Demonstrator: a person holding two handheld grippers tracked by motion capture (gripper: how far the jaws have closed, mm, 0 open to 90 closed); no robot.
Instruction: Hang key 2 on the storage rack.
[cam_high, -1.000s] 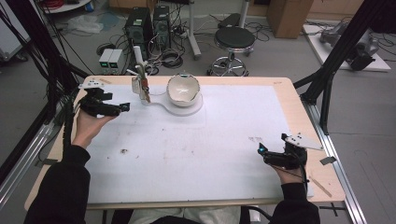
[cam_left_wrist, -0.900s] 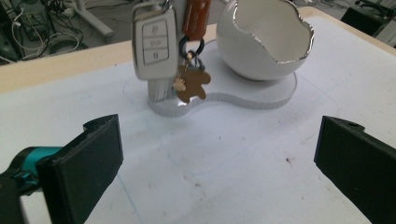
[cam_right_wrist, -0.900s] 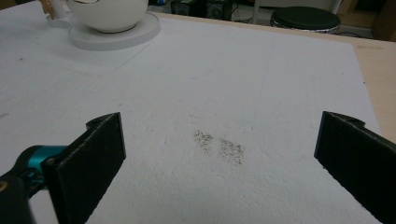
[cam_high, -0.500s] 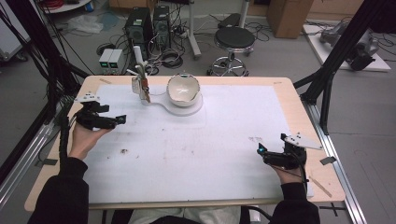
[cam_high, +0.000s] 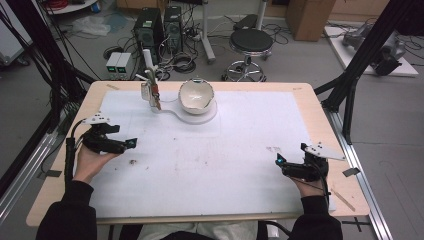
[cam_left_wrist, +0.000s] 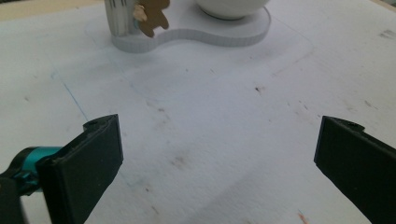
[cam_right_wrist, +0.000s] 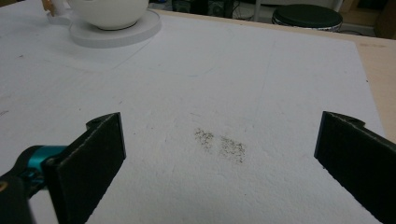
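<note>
With both my tongs parked low on the white sheet, status near to far:

right tongs (cam_high: 280, 161): near right corner of the table (cam_high: 320, 107), in my right hand (cam_high: 305, 172); jaws spread wide, holding nothing.
right jaws view: bare sheet (cam_right_wrist: 261, 79) between the jaws, a grey speckled smudge (cam_right_wrist: 220, 144) just ahead of them.
left tongs (cam_high: 131, 143): left side of the sheet, a bit farther up than the right ones, in my left hand (cam_high: 90, 157); jaws released wide, nothing between them.
left jaws view: stained sheet between the jaws, pointed toward the base and the stand.
dark spot (cam_high: 133, 161): on the sheet just near side of the left tongs.
bowl (cam_high: 196, 96): white, upright on the round end of a flat white base (cam_high: 175, 112), far middle of the table; well apart from both tongs.
stand (cam_high: 148, 85): pale upright post on the narrow end of the same base, just left of the bowl; a brown tag-like piece (cam_left_wrist: 150, 17) hangs on it. Can't tell what it is.
behind table: stool (cam_high: 251, 42) and computer boxes (cam_high: 159, 25) on the floor.
</note>
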